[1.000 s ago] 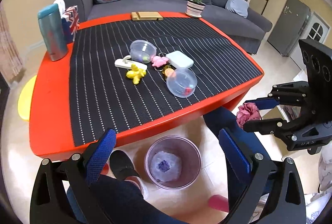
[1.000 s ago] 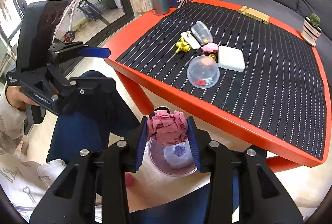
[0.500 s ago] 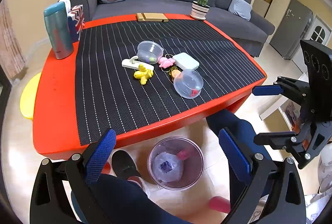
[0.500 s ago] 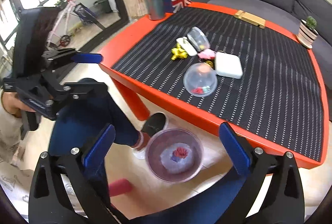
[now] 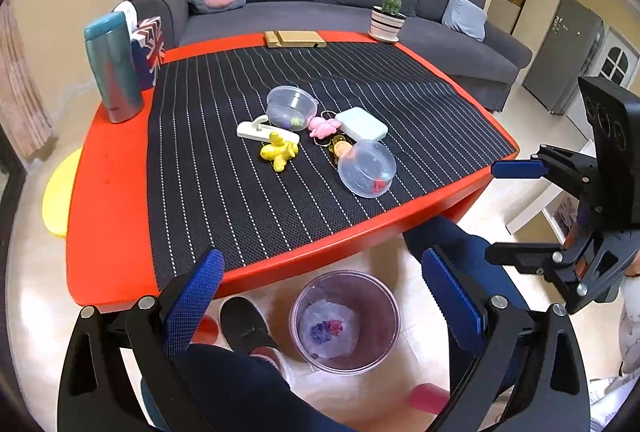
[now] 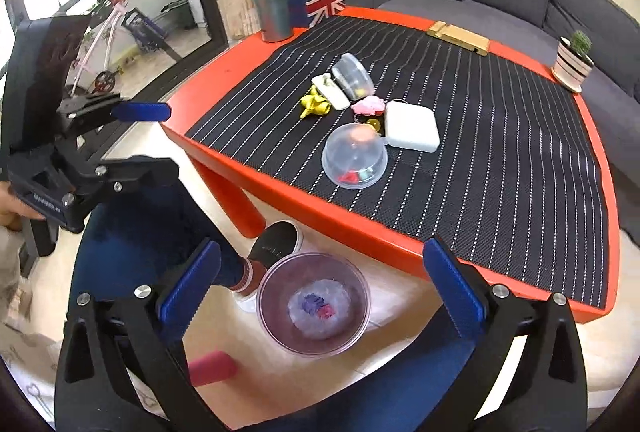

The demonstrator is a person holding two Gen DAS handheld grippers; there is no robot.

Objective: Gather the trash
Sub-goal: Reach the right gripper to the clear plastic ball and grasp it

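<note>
A translucent purple trash bin (image 5: 345, 322) stands on the floor in front of the red table; it also shows in the right wrist view (image 6: 313, 303). A crumpled pink paper ball (image 6: 326, 310) lies at its bottom beside a purple scrap (image 6: 309, 301). My left gripper (image 5: 320, 296) is open and empty above the bin. My right gripper (image 6: 318, 282) is open and empty above the bin; it also shows at the right of the left wrist view (image 5: 516, 207).
The red table (image 5: 108, 191) carries a striped black mat with two clear bowls (image 5: 367, 167), a yellow toy (image 5: 279, 150), a pink toy (image 5: 323, 126), a white box (image 5: 361, 123) and a white hook. A teal flask (image 5: 113, 67) and tissue box stand at its left. The person's legs and shoe (image 5: 244, 320) flank the bin.
My right gripper opened and let the pink paper ball go; it fell into the bin. Both grippers have risen slightly.
</note>
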